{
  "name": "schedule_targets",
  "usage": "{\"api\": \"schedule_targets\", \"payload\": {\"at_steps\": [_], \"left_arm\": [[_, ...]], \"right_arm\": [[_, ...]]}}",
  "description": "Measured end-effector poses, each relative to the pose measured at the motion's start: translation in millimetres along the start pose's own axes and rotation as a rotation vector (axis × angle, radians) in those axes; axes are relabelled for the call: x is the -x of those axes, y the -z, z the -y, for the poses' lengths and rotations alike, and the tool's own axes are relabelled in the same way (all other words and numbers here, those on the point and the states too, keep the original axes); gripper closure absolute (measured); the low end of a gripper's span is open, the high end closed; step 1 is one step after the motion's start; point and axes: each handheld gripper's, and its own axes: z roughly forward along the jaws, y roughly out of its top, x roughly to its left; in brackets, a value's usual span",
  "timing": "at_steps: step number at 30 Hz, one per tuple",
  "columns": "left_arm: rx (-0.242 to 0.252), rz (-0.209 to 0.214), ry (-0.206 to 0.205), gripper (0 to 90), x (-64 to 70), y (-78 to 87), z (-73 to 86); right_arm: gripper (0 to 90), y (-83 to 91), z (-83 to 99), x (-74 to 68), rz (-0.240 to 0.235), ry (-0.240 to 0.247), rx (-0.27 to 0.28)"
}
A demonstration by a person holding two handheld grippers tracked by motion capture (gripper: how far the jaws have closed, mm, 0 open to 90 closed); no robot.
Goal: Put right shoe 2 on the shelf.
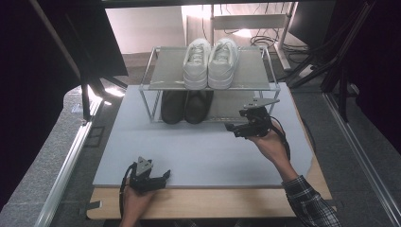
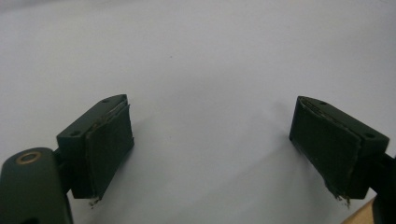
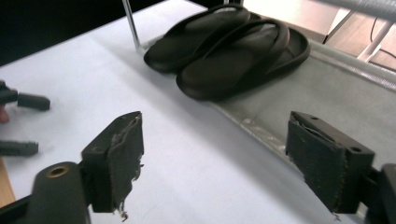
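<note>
Your left gripper (image 1: 152, 177) rests at the near edge of the tabletop (image 1: 198, 151), left of centre, its jaws spread wide and holding nothing; the left gripper view looks past them onto bare pale sheet (image 2: 196, 70). Parked there, it reads as the idle hand, out of the way while the other one works.

At the far side stands a two-tier metal shoe rack (image 1: 146, 78). A pair of white sneakers (image 1: 210, 61) sits side by side on its top shelf, toes toward you, which leaves the lower tier as the one in play. There, a pair of dark slippers (image 1: 185, 106) lies side by side at the left end of the lower shelf, toes also facing you. The right gripper view shows them touching each other, partly on the grey shelf liner (image 3: 327, 93), near the thin upright post (image 3: 132, 25).

Your right gripper (image 1: 242, 127) hovers just in front of the rack's lower shelf, to the right of the slippers and near them but apart. Its jaws stand wide open and empty, angled toward the pair from the right, which suggests an approach to the nearer slipper rather than a grip already made. The open shelf beside the pair gives room to come in low.
</note>
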Motion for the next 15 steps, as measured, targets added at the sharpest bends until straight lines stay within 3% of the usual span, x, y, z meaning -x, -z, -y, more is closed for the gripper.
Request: {"api": "schedule_targets", "payload": {"at_steps": [15], "left_arm": [[0.0, 0.0, -0.003, 12.7, -0.2, 0.0, -0.1]], "right_arm": [[13.1, 9.0, 20.8, -0.7, 0.002, 0.025, -0.046]]}}
